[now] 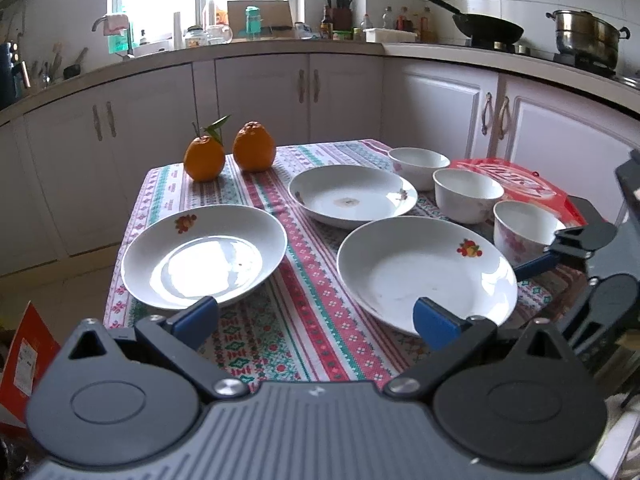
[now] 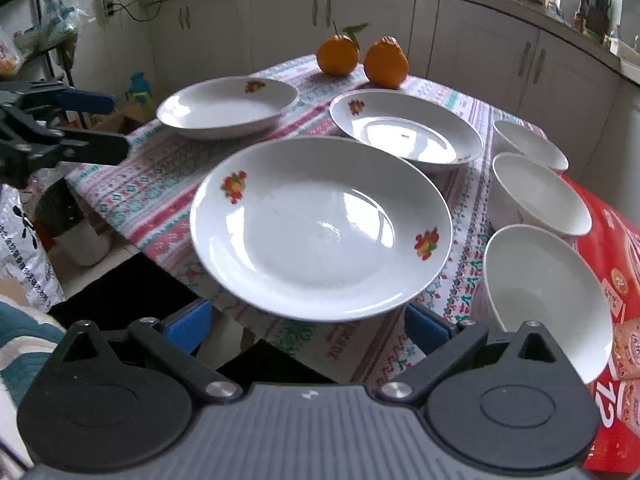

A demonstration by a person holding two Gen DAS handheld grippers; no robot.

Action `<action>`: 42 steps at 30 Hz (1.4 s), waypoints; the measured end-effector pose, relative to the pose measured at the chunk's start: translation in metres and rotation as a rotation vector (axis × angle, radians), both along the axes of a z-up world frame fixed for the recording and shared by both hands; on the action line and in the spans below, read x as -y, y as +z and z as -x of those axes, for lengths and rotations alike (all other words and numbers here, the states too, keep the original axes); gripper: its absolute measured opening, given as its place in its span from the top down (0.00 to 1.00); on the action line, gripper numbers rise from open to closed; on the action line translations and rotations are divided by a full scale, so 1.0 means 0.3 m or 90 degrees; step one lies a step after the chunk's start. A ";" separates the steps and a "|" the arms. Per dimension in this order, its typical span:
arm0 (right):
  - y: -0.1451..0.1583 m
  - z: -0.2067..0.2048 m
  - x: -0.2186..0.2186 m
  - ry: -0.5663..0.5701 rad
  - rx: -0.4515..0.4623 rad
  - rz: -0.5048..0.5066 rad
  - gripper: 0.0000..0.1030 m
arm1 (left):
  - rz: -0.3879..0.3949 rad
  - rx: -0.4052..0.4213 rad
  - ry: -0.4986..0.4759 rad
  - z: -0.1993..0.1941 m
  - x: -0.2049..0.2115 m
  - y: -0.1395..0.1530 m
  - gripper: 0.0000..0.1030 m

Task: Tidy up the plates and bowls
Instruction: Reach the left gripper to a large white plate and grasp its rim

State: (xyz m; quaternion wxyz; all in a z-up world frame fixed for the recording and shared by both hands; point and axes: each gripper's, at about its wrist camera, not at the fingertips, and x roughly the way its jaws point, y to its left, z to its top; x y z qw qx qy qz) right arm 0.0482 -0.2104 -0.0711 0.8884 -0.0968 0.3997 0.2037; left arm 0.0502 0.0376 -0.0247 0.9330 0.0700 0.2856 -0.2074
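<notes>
While three plates and three bowls are sitting apart on patterned tablecloth, left gripper and right gripper are hovering, fingers spread, nothing held.

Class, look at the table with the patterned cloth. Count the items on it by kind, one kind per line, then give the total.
Plates: 3
Bowls: 3
Oranges: 2
Red box: 1
Total: 9

Three plates lie across the counter; three bowls line its right edge; two oranges sit at its far-left corner.
</notes>
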 end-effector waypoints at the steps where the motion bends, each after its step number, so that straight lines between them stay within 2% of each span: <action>1: -0.005 -0.007 0.003 0.000 0.000 -0.002 0.00 | -0.001 0.001 -0.001 -0.001 0.004 -0.001 0.01; 9: -0.021 -0.040 -0.030 -0.011 0.020 0.050 0.00 | 0.004 -0.015 -0.012 -0.023 0.023 -0.013 0.01; 19: -0.030 -0.032 -0.048 -0.054 0.020 0.049 0.00 | -0.028 -0.022 -0.050 -0.068 0.058 -0.018 0.01; 24: -0.033 -0.025 -0.044 -0.072 0.026 0.044 0.00 | -0.051 -0.052 -0.113 -0.133 0.108 -0.022 0.01; 30: -0.046 -0.019 -0.026 -0.076 0.026 0.019 0.00 | -0.108 -0.064 -0.207 -0.197 0.208 -0.016 0.01; 34: -0.058 -0.016 -0.031 -0.065 0.025 0.018 0.00 | -0.122 -0.099 -0.265 -0.254 0.273 -0.024 0.01; 38: -0.076 -0.004 -0.050 -0.054 0.036 0.047 0.00 | -0.134 -0.139 -0.287 -0.326 0.321 -0.043 0.01; 42: -0.073 -0.003 -0.047 -0.051 0.036 0.044 0.00 | -0.149 -0.174 -0.300 -0.403 0.359 -0.059 0.02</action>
